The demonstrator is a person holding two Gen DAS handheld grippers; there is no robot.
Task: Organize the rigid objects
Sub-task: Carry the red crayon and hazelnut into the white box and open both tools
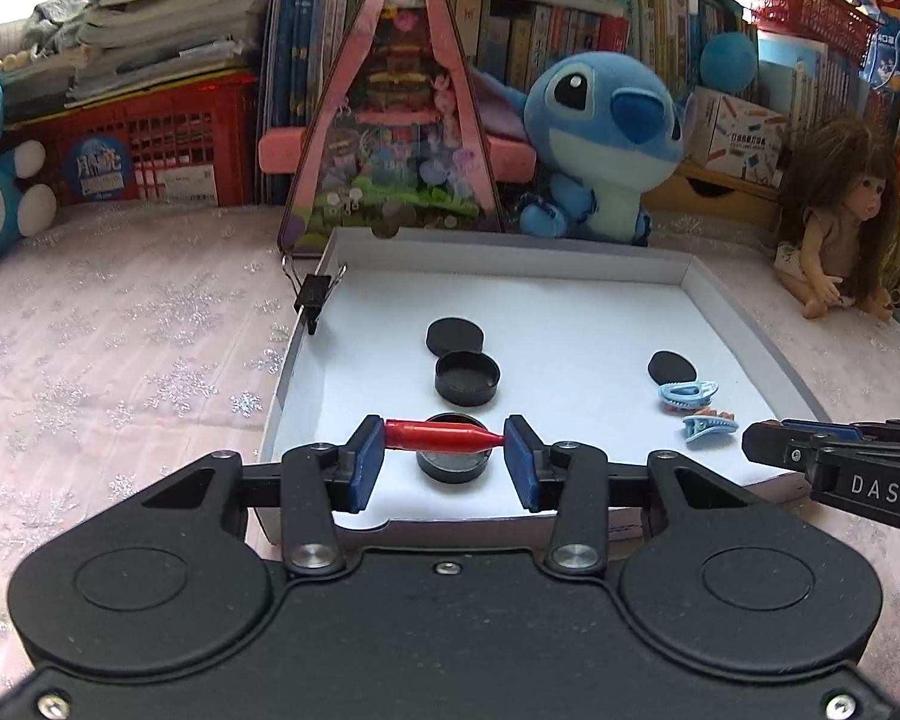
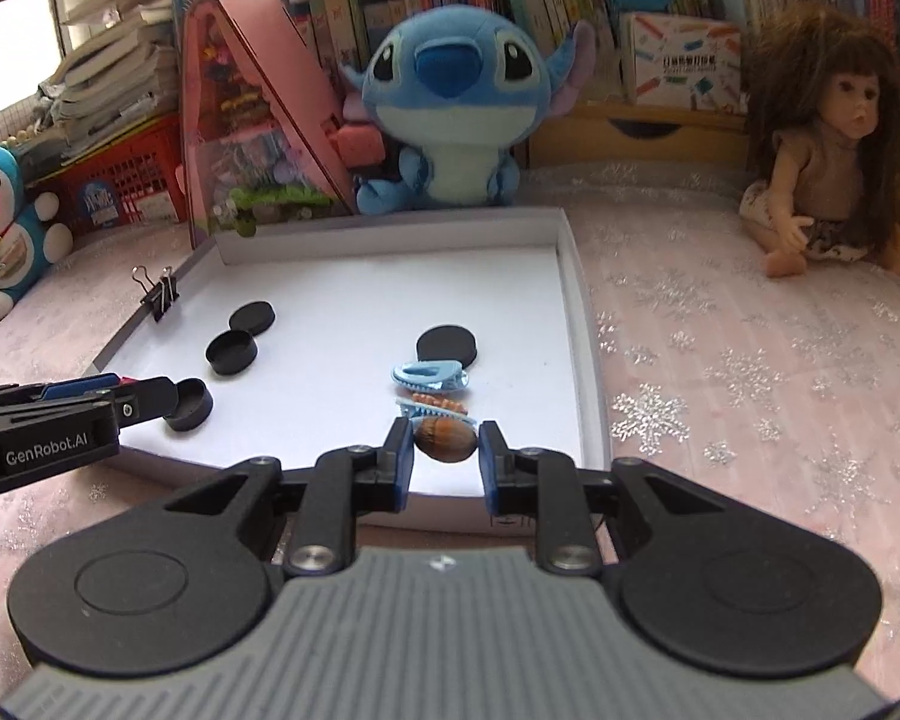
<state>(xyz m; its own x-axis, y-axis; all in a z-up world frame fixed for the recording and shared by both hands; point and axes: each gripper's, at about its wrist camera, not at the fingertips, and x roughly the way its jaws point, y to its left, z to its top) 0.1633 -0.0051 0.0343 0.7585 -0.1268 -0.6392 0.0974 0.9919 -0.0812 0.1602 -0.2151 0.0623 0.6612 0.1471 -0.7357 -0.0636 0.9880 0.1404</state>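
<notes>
Red plastic, a small bullet-shaped piece [image 1: 444, 438], sits clamped lengthwise in the left claw [image 1: 444, 450] above a black cup [image 1: 450, 463] in the white tray [image 1: 744, 312], probably for dropping in; the right claw [image 2: 444, 450] pinches a brown nut [image 2: 444, 439] beside the blue hair clips [image 2: 429, 377].

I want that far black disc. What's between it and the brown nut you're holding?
Two blue hair clips lie between nut and disc, seen in the right wrist view.
</notes>
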